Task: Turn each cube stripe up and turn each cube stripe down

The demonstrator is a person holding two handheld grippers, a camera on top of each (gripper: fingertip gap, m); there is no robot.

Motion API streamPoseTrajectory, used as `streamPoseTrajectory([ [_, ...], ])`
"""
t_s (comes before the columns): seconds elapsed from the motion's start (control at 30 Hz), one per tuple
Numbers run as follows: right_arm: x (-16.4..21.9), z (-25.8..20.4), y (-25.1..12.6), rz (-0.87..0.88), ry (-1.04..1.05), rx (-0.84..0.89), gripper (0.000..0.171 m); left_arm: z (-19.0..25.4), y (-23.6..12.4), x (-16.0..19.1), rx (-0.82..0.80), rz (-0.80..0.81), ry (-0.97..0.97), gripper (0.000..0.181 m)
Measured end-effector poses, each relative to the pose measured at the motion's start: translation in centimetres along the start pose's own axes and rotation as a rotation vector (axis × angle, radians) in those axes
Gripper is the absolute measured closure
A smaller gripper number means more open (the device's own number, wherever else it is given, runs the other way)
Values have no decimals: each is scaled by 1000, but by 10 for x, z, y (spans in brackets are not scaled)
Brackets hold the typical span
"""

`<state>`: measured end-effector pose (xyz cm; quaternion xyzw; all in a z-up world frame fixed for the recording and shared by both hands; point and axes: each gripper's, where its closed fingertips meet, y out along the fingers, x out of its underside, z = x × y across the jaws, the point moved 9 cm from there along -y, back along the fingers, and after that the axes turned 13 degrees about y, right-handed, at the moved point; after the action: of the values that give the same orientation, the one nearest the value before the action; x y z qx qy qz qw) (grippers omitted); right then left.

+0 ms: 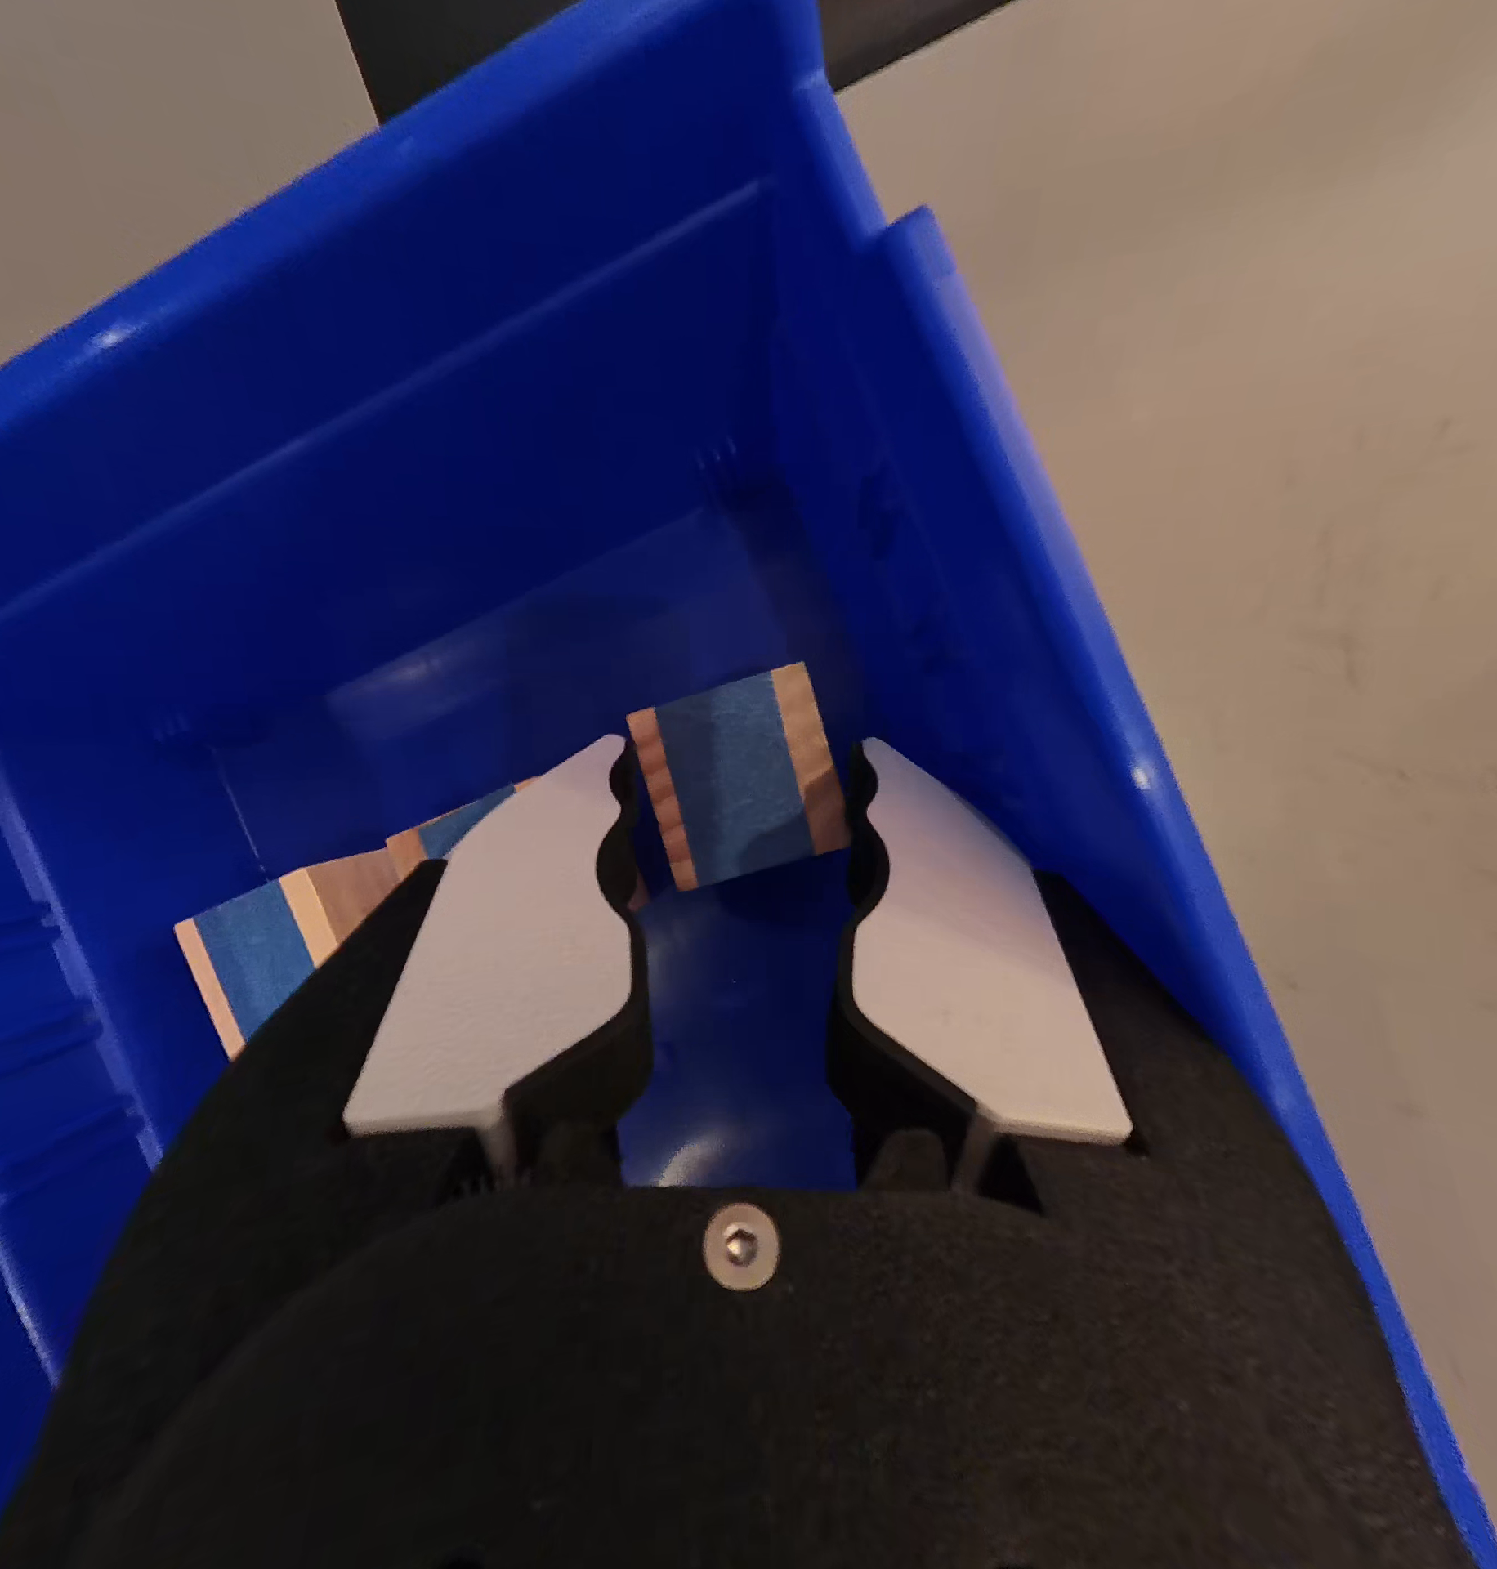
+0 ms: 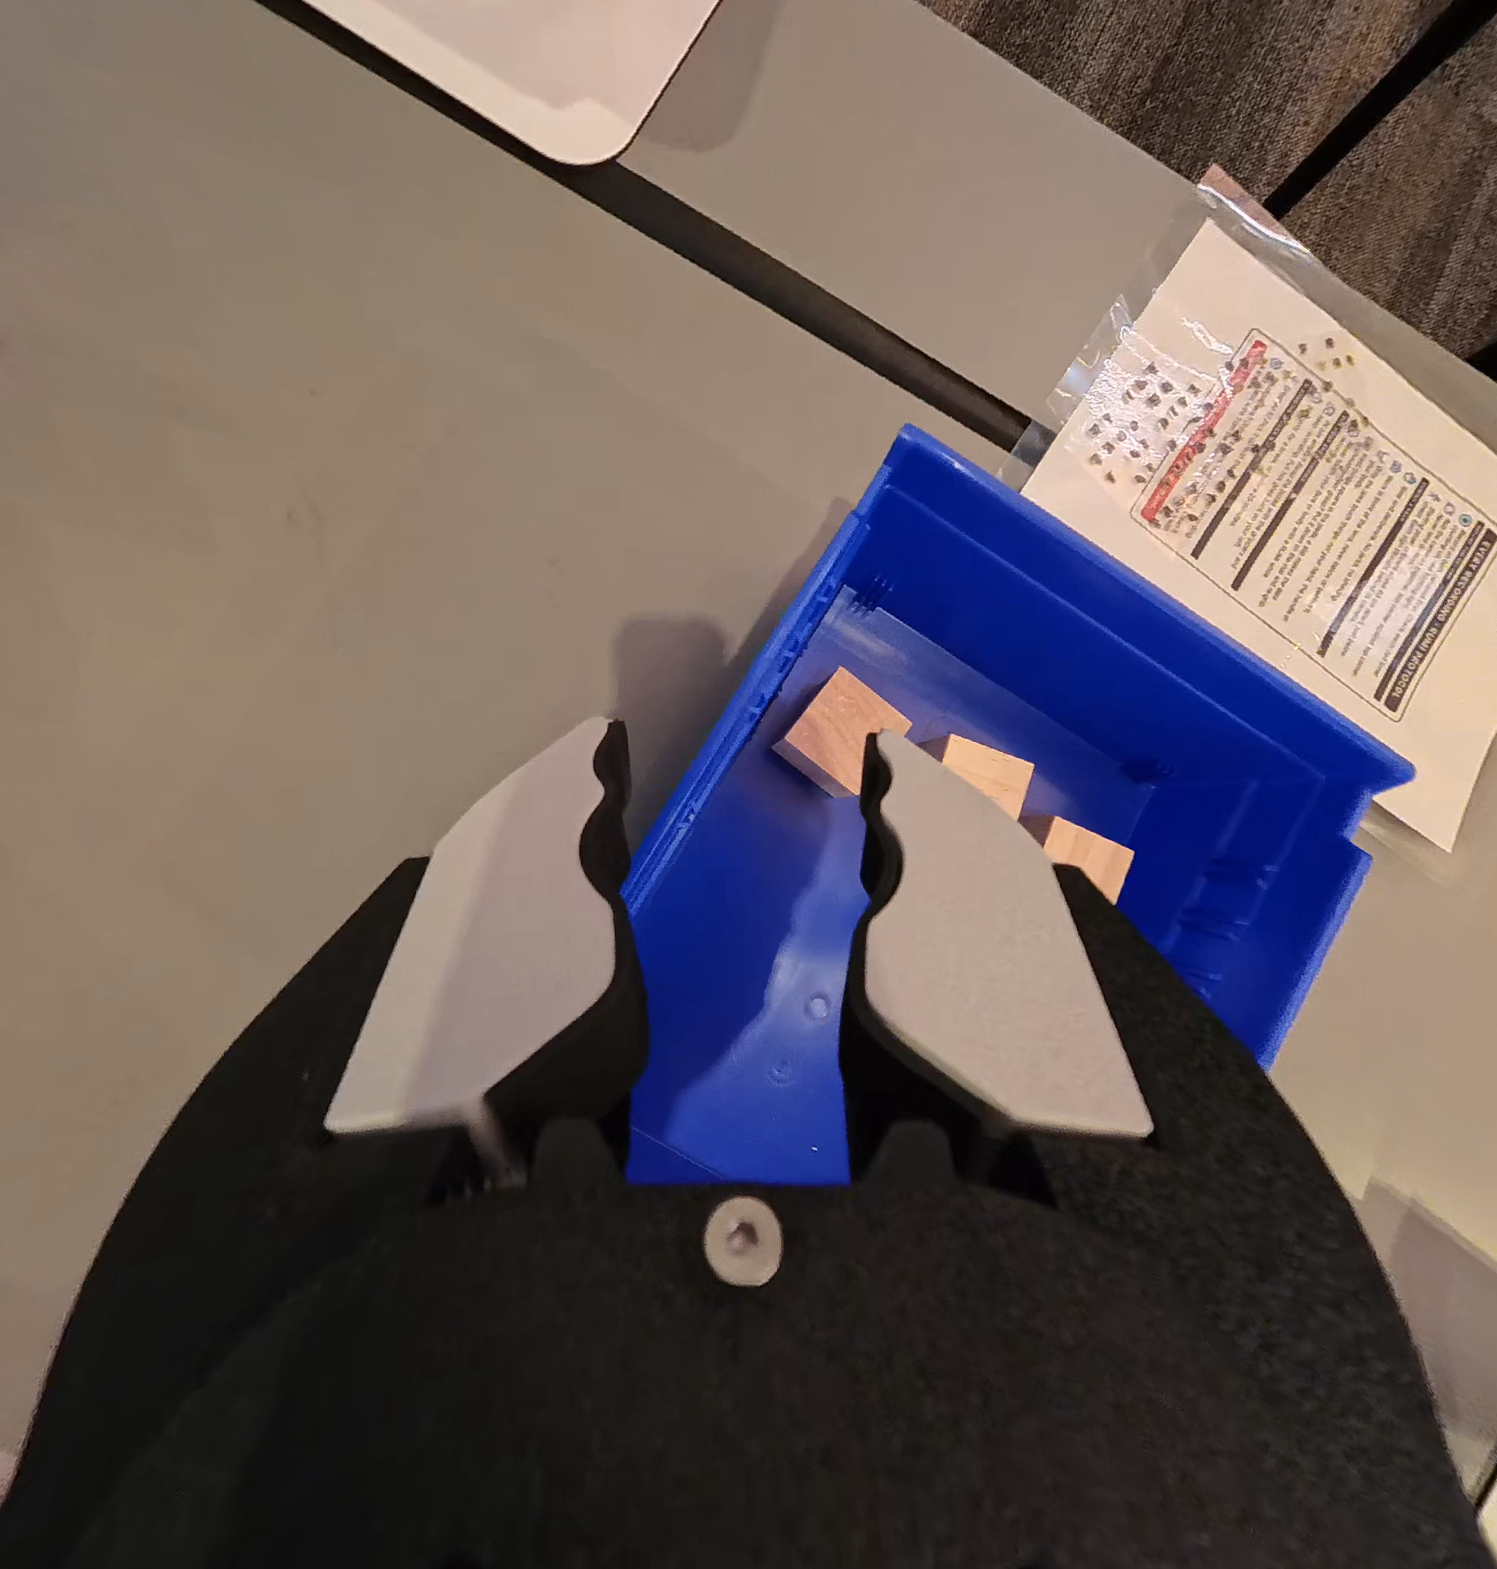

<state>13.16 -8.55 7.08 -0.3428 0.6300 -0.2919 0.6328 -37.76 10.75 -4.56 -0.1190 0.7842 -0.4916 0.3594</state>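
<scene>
In the left wrist view my left gripper (image 1: 742, 745) is down inside a blue bin (image 1: 473, 357), near its right wall. Its jaws stand on both sides of a wooden cube (image 1: 728, 790) with a blue stripe facing the camera, and they seem shut on it. Two more striped cubes (image 1: 248, 959) (image 1: 452, 828) lie to the left, partly hidden by my left finger. In the right wrist view my right gripper (image 2: 745, 732) is open and empty above the left wall of a blue bin (image 2: 1068, 645). Three plain-looking wooden cubes (image 2: 838, 726) (image 2: 987, 773) (image 2: 1089, 853) lie in a row inside.
A printed sheet in a clear plastic bag (image 2: 1288, 509) lies beyond the bin on the grey table (image 2: 304, 424). A white board (image 2: 558, 68) lies at the far top. A dark gap (image 2: 813, 280) crosses the tabletop. Carpet shows past the table edge.
</scene>
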Motion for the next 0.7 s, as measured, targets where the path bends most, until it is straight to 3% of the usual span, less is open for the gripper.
streamPoseTrajectory([
  [0.2, -2, -5, -3, 28, -29, 18, 120, -6, -23, -3, 53, 29, 27, 136],
  [0.4, -22, -47, -13, 281, -229, -43, 118, -7, -112, -13, 77, 336, 24, 136],
  [0.53, -23, -131, -18, 594, -495, -381, 114, 33, -161, -33, 396, 668, 39, 136],
  [0.6, -13, -173, -12, 675, -513, -612, 109, 57, -168, -42, 571, 733, 62, 136],
  [0.7, 1, -217, 11, 733, -483, -673, 95, 88, -165, -56, 734, 771, 93, 137],
])
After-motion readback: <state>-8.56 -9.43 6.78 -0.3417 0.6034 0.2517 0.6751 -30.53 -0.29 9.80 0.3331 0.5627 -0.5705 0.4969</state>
